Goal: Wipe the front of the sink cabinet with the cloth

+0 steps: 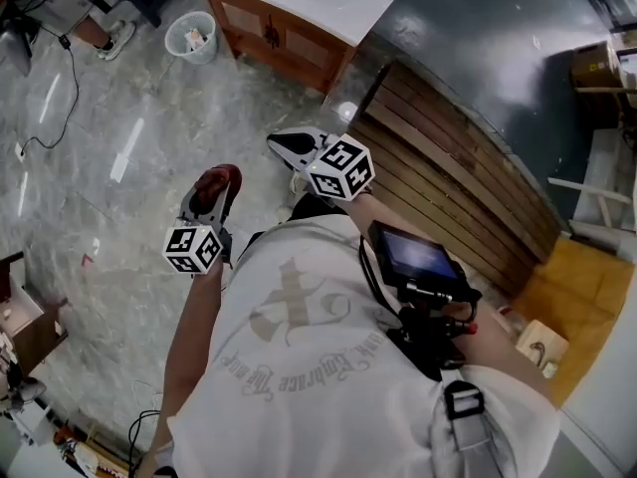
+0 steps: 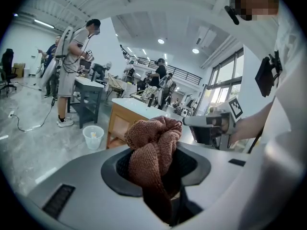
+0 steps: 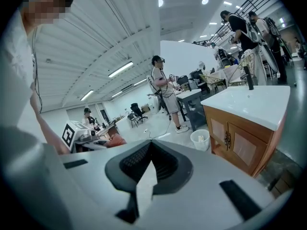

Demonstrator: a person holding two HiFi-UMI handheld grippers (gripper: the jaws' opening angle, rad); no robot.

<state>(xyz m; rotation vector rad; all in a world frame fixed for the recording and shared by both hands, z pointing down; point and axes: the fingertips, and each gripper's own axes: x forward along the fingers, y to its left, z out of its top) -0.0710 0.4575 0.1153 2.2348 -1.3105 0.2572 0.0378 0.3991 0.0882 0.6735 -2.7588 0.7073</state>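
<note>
Grey marble floor [image 1: 119, 118]; sink cabinet [image 1: 289, 28] at twelve o'clock, well apart from both tools. Left gripper [image 1: 221, 179] clenched on reddish cloth [image 2: 151, 147]. Right gripper [image 1: 284, 145] closed, empty.

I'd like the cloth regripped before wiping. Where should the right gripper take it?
Probably the bunched lump of the cloth standing clear beyond the shut jaws of the left gripper. Bring the right gripper, now shut and empty, opened, from its side across that lump; the folds lower down are pinched and offer no room.
</note>
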